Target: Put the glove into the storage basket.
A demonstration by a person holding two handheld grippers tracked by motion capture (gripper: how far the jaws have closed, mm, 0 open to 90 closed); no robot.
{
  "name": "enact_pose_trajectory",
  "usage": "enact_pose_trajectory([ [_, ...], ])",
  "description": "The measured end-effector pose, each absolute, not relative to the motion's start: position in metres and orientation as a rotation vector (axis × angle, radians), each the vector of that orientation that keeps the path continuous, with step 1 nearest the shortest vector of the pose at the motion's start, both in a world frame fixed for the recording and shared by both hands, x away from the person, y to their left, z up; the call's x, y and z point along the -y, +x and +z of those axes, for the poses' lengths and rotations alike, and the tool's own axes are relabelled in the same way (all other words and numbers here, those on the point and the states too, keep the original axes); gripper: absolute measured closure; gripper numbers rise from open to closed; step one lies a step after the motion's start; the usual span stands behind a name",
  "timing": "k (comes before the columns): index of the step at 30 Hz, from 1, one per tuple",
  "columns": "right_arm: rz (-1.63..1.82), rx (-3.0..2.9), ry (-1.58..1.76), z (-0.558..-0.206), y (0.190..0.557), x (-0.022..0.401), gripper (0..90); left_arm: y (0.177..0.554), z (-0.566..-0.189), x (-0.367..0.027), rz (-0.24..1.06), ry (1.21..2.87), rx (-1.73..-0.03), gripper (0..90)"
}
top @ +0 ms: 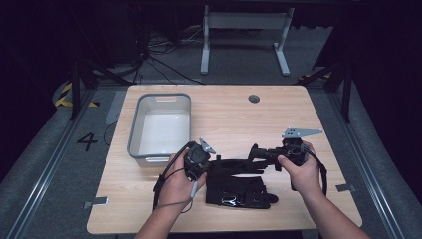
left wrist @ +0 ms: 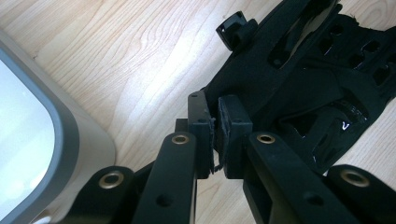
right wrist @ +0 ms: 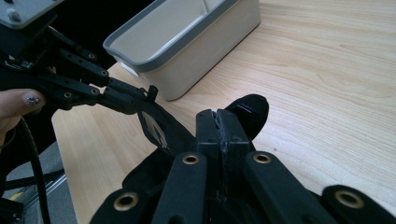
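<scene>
Two black gloves lie near the table's front edge. The upper glove [top: 236, 166] stretches between both grippers, and the lower glove [top: 239, 191] lies flat in front of it. My left gripper [top: 215, 160] is shut on the upper glove's frayed edge; in the left gripper view that edge is pinched between the pads of the left gripper [left wrist: 215, 135], and the rest of the glove [left wrist: 289, 88] spreads beyond. My right gripper [top: 254, 152] points left. In the right gripper view the right gripper [right wrist: 217, 128] is shut on the same glove, whose tip [right wrist: 250, 109] sticks out past the jaws.
A grey-rimmed white bin [top: 132, 134] stands open just left of the left hand, and its wall [right wrist: 201, 51] is close behind the gloves. Bare wood stretches to the right and back, with a cable hole [top: 254, 98] near the far edge.
</scene>
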State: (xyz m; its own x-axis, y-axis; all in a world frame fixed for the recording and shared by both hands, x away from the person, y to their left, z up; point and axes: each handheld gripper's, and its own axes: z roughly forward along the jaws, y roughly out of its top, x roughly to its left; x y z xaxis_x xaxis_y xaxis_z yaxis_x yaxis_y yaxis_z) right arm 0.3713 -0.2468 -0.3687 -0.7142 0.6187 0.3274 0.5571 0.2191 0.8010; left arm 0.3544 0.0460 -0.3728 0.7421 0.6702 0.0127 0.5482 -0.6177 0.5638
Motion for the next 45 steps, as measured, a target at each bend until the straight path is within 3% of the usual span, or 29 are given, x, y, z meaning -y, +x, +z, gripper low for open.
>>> enact_pose_trajectory([
  [13, 1.517, -2.425, 1.173, -0.383, 0.368, 0.251, 89.6, 0.353, -0.379, -0.039, 0.286, 2.452, -0.902, 84.8],
  [27, 1.486, -2.523, 1.186, -0.395, 0.342, 0.252, 88.9, 0.345, -0.381, -0.037, 0.124, 2.572, -0.853, 77.8],
  [33, 1.466, -2.566, 1.182, -0.402, 0.325, 0.252, 88.4, 0.342, -0.386, -0.034, -0.004, 2.663, -0.836, 76.1],
  [39, 1.441, -2.626, 1.183, -0.408, 0.309, 0.253, 81.6, 0.339, -0.385, -0.034, -0.089, 2.661, -0.805, 63.2],
  [45, 1.434, -2.613, 1.148, -0.398, 0.293, 0.26, 74.0, 0.336, -0.375, -0.038, -0.092, 2.602, -0.8, 58.2],
])
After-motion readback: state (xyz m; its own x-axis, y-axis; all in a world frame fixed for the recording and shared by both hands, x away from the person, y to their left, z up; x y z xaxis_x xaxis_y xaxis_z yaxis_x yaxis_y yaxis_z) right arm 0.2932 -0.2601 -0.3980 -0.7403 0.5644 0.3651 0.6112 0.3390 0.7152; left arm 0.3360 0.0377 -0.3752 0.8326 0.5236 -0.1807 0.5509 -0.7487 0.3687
